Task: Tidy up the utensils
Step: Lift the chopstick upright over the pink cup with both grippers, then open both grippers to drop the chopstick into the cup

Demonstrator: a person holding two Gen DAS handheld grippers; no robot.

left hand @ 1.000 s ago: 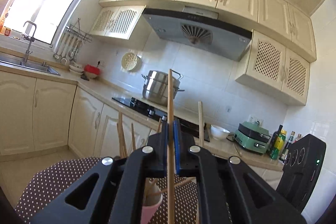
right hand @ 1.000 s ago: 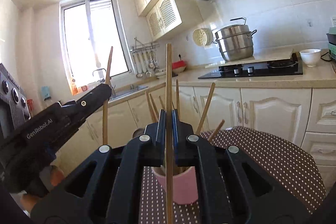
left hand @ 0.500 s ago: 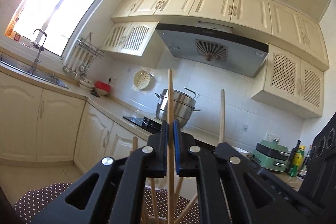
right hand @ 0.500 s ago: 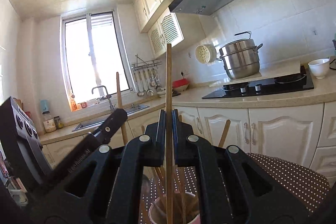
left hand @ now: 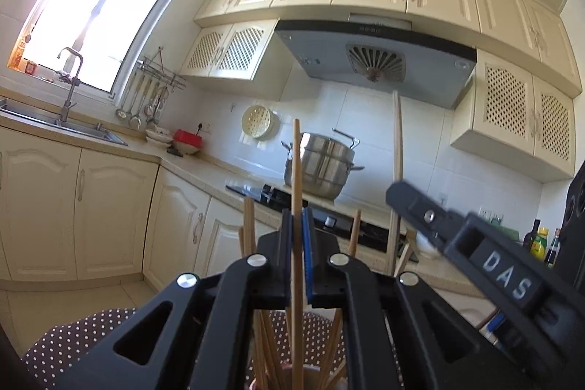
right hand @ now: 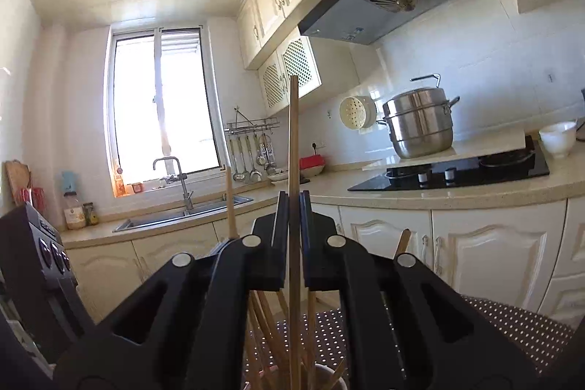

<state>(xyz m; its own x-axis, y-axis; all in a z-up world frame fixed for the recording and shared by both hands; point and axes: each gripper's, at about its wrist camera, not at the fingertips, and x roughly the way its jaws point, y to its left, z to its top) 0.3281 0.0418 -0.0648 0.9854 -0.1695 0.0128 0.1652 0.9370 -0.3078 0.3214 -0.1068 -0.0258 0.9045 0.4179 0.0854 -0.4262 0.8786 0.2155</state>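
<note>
My left gripper [left hand: 298, 218] is shut on an upright wooden chopstick [left hand: 297, 167]. Its lower end hangs among several chopsticks in a pink cup [left hand: 292, 370] directly below, mostly hidden by the jaws. My right gripper [right hand: 293, 203] is shut on a second upright chopstick [right hand: 293, 134] over the same cup [right hand: 331, 371]. In the left wrist view the right gripper [left hand: 395, 196] reaches in from the right with its chopstick [left hand: 397, 148]. The left one's chopstick [right hand: 229, 200] shows left of centre in the right wrist view.
The cup stands on a brown polka-dot tablecloth [right hand: 512, 328]. Behind runs a kitchen counter with a sink [left hand: 73, 128], a black hob [right hand: 457, 170], a steel steamer pot [left hand: 321, 167] and a white bowl [right hand: 557, 139]. Bottles [left hand: 541, 242] stand far right.
Both grippers have closed in over the cup, which has slid to the bottom edge of both views. The right gripper now looms close in the left wrist view. Both grips are unchanged.
</note>
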